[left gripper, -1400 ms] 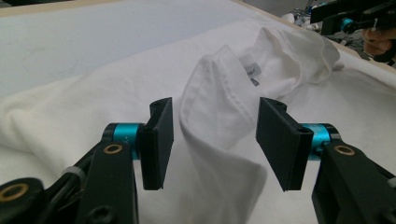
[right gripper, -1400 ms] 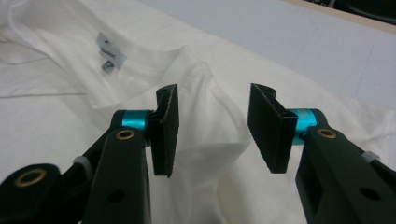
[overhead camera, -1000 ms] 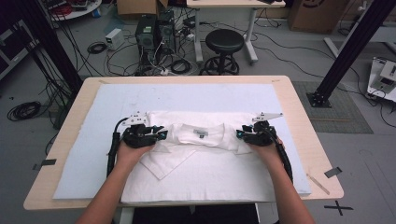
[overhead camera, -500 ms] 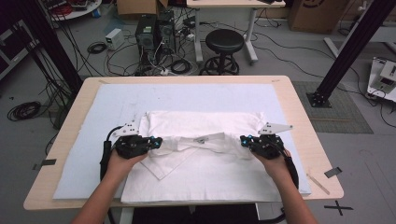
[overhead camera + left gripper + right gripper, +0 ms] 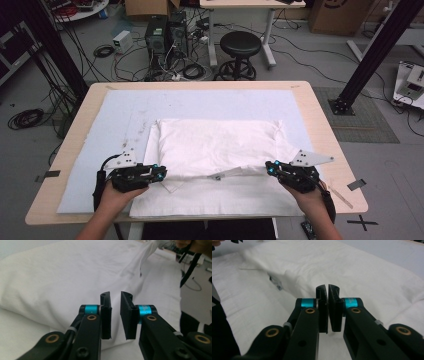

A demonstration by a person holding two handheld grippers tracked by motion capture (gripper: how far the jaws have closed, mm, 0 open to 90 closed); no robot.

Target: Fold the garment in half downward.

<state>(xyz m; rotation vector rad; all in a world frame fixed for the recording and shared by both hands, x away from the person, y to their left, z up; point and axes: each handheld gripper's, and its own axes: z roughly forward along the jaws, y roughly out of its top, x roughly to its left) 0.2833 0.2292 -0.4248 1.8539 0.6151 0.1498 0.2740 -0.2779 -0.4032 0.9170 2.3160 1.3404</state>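
Light wooden table (image 5: 320, 130) with pale blue mat (image 5: 125, 115); grey floor beyond, cables, one round black stool (image 5: 241, 46), one black PC tower (image 5: 156, 31). One white folded cloth garment (image 5: 220, 145) lies mid-mat; small tag unreadable. Left gripper (image 5: 161, 172) at its near-left edge, jaws just reopened, narrow gap, empty. Right gripper (image 5: 270, 168) at near-right edge, jaws barely apart, holding nothing.

Black gripper (image 5: 115, 315) arms, cyan collars, brass rivets.
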